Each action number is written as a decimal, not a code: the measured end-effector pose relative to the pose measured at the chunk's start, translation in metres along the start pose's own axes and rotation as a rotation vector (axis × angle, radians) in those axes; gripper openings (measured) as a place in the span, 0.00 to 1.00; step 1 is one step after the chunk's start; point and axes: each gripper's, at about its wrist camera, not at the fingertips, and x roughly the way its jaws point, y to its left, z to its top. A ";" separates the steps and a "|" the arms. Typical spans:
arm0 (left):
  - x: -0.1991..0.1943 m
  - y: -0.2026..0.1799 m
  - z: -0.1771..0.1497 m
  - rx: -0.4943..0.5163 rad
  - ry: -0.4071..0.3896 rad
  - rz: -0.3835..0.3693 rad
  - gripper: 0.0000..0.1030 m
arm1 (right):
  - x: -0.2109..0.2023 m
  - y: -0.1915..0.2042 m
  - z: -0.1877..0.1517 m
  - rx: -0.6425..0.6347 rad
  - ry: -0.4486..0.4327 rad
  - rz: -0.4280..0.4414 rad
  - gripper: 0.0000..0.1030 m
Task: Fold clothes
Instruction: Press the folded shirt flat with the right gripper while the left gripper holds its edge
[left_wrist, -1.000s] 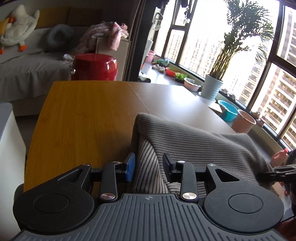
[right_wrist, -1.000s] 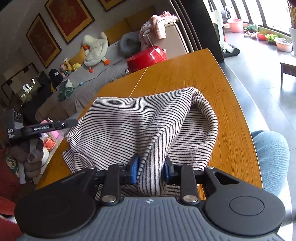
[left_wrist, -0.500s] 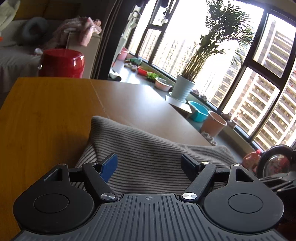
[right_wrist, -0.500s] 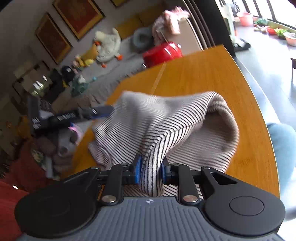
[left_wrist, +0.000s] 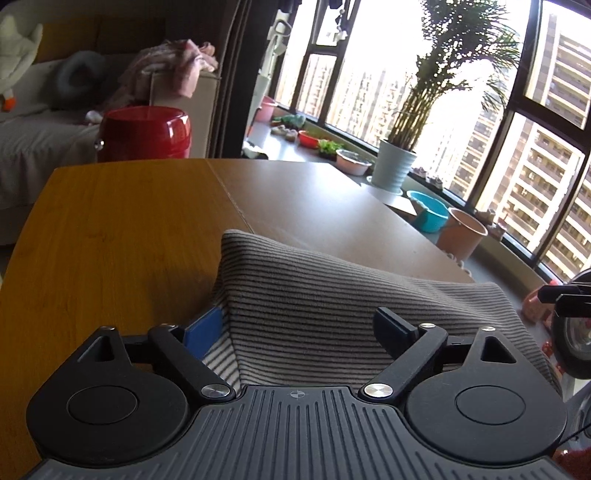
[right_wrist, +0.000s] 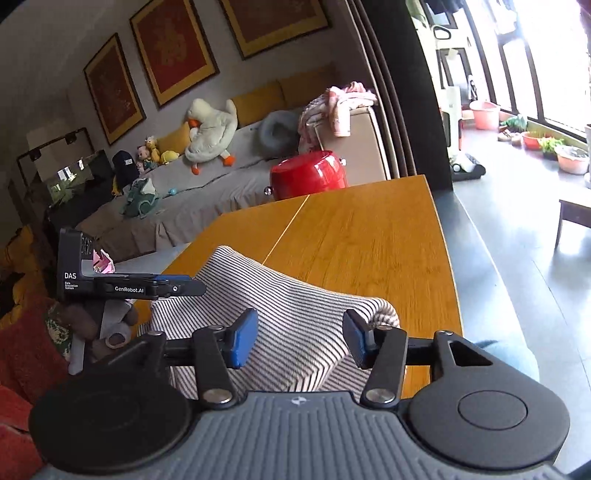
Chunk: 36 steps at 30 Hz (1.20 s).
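A striped grey-and-white garment (left_wrist: 332, 306) lies folded in a mound on the wooden table (left_wrist: 110, 229). My left gripper (left_wrist: 299, 328) hovers at its near edge, jaws opening wide; cloth lies between them but the pads do not press it. In the right wrist view the same garment (right_wrist: 295, 306) sits below my right gripper (right_wrist: 301, 339), whose jaws are opening too, the blue pads clear of the fabric on both sides. The left gripper (right_wrist: 199, 288) shows side-on at the garment's far left corner.
A red pot (right_wrist: 308, 177) stands at the table's far end. Behind it is a grey sofa (right_wrist: 207, 192) with plush toys. Plant pots (left_wrist: 391, 170) and basins line the window sill on the right. A person's blue-clad knee (right_wrist: 513, 358) is by the table's right edge.
Both grippers let go of the garment: the left jaws spread wide first, then the right jaws released the pinched fold and rose. The cloth has settled lower on the table.
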 end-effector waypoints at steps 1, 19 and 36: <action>0.003 0.002 0.002 -0.022 0.002 0.020 0.93 | 0.015 -0.002 0.001 -0.002 0.019 0.006 0.51; -0.035 0.007 -0.021 -0.251 0.151 -0.187 0.95 | 0.100 -0.020 0.004 -0.043 0.060 0.051 0.56; 0.050 0.008 0.031 -0.124 0.126 -0.090 0.95 | 0.101 -0.022 0.003 0.007 0.016 0.003 0.69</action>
